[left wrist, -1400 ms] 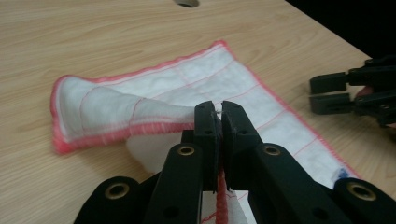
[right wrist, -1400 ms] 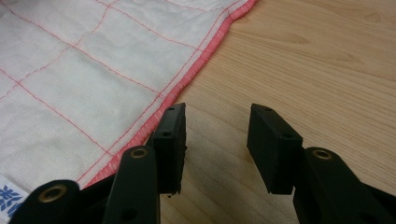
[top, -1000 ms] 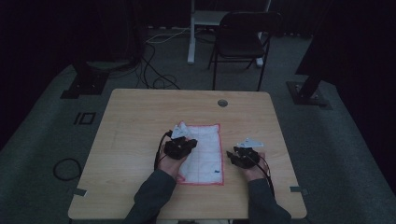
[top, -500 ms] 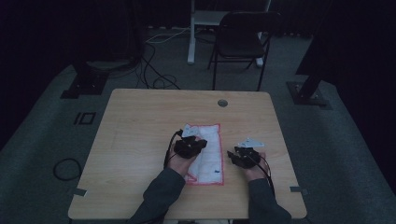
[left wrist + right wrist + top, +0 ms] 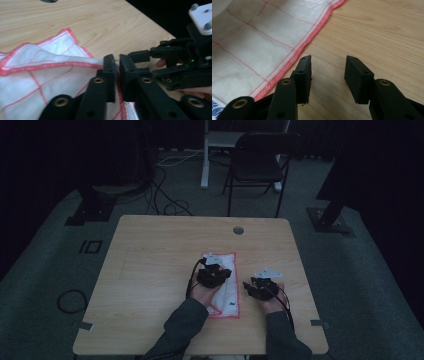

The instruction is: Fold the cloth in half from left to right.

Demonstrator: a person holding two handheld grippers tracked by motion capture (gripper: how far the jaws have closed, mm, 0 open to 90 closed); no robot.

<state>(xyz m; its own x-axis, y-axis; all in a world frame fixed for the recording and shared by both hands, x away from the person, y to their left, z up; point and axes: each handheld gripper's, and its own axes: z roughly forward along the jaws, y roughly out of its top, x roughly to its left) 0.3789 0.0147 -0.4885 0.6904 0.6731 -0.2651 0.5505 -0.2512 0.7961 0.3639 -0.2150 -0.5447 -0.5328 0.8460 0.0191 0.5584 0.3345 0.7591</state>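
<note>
The surface (image 5: 150, 270) is pale wood grain, square-cornered, with a small round grommet (image 5: 238, 230) near its far edge, toward one o'clock from the middle. A white cloth (image 5: 227, 292) with red hem and red grid lines lies on it, partly folded, at about five o'clock from centre.

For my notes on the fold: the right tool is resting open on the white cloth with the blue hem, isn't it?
Not quite: the hem is red, not blue. The right gripper view shows the cloth edged in red stitching, and the right tool open over bare wood of the table just beside that edge.
</note>
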